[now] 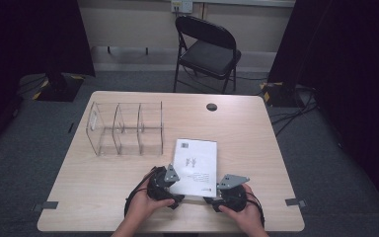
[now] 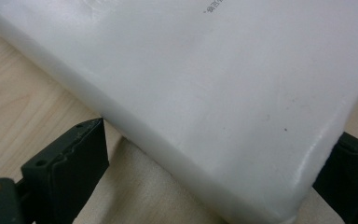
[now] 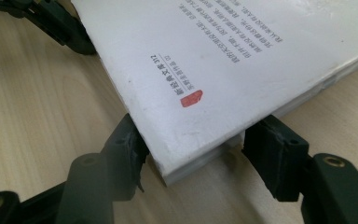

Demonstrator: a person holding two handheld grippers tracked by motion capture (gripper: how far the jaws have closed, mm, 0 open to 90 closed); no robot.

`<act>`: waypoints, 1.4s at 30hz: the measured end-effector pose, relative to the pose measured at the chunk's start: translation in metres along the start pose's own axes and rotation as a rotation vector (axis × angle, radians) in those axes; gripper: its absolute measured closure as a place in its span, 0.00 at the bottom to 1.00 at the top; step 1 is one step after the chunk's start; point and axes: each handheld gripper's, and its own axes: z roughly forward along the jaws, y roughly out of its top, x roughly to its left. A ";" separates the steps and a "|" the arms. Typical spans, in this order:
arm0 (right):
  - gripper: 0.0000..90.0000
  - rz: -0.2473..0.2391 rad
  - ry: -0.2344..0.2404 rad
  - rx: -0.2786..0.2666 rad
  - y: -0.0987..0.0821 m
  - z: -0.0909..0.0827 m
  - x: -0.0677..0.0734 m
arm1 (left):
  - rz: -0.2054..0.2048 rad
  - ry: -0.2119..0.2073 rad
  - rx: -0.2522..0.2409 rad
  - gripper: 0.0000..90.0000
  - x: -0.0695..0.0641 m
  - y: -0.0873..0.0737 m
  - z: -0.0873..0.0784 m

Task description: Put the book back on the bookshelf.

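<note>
A clear plastic organizer [image 1: 125,129] with three compartments stands at the table's [image 1: 79,187] left. Beside it, a white book [image 1: 194,167] lies flat near the front edge. The left gripper [image 1: 173,196], held in the person's left hand [image 1: 145,207], has its jaws spread around the book's near left corner. The right gripper [image 1: 212,198], in the right hand [image 1: 242,210], has its jaws parted astride the near right corner, close against both edges.

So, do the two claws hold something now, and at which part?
Both are at the white book, at its near edge: the left claw straddles the near left corner, the right claw the near right corner. Whether the jaws actually clamp it cannot be told.
</note>
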 end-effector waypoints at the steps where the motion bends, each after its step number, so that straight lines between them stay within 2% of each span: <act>1: 0.47 -0.006 -0.001 -0.017 0.002 -0.003 0.000 | 0.002 0.009 -0.004 0.05 -0.002 0.000 -0.001; 5: 0.51 0.013 0.017 -0.044 0.007 -0.008 0.001 | 0.016 0.022 -0.004 0.08 -0.003 0.000 -0.003; 12: 0.53 -0.011 0.008 -0.063 0.010 -0.011 0.003 | 0.018 0.012 -0.019 0.10 -0.001 -0.004 -0.006; 15: 0.53 -0.003 0.014 -0.072 0.009 -0.011 0.002 | 0.038 0.019 -0.027 0.14 -0.003 -0.003 -0.010; 17: 0.53 -0.007 0.018 -0.085 0.010 -0.012 0.001 | 0.056 0.017 -0.054 0.17 -0.004 -0.003 -0.016; 23: 0.53 -0.002 0.035 -0.105 0.014 -0.014 -0.001 | 0.125 0.030 -0.073 0.18 -0.010 0.000 -0.022; 27: 0.53 -0.013 0.035 -0.102 0.016 -0.013 -0.002 | 0.156 0.018 -0.091 0.18 -0.013 0.006 -0.026; 31: 0.53 -0.011 0.039 -0.107 0.018 -0.013 -0.003 | 0.174 0.012 -0.107 0.18 -0.017 0.012 -0.028; 32: 0.53 -0.009 0.037 -0.106 0.018 -0.013 -0.002 | 0.193 0.027 -0.110 0.18 -0.020 0.016 -0.026; 36: 0.53 -0.008 0.039 -0.109 0.019 -0.013 -0.003 | 0.184 0.029 -0.112 0.18 -0.022 0.025 -0.019; 37: 0.53 -0.010 0.040 -0.108 0.020 -0.013 -0.003 | 0.209 0.055 -0.107 0.13 -0.024 0.028 -0.013; 38: 0.53 -0.011 0.039 -0.108 0.020 -0.014 -0.002 | 0.217 0.063 -0.108 0.12 -0.025 0.028 -0.011; 42: 0.54 -0.002 0.041 -0.107 0.019 -0.014 -0.003 | 0.221 0.060 -0.109 0.04 -0.026 0.030 -0.007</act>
